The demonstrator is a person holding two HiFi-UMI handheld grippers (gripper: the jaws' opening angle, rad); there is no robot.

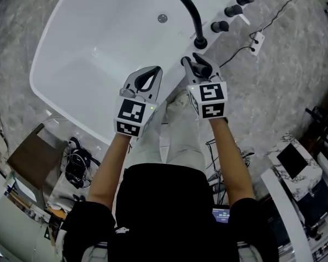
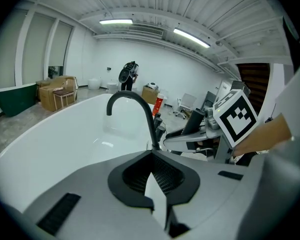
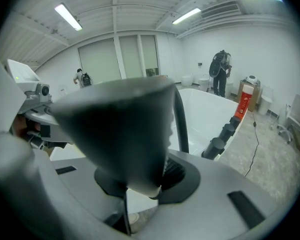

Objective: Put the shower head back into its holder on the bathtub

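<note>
The black shower head point(image 1: 199, 67) is a dark cone point(image 3: 120, 129) that fills the right gripper view, and my right gripper point(image 1: 200, 64) is shut on it. It hangs over the near rim of the white bathtub point(image 1: 54, 53), just short of the black arched faucet point(image 1: 188, 7). Three black fittings point(image 1: 233, 10) stand along the rim past the faucet; which one is the holder I cannot tell. My left gripper point(image 1: 151, 73) is shut and empty beside the right one, above the tub's near edge. The faucet point(image 2: 140, 109) rises right ahead of its jaws.
A red bottle point(image 3: 244, 104) stands at the tub's far end. A cable and a white power strip point(image 1: 256, 41) lie on the marble floor to the right. A person point(image 2: 129, 76) stands far off, with cardboard boxes point(image 2: 57, 91) at the left.
</note>
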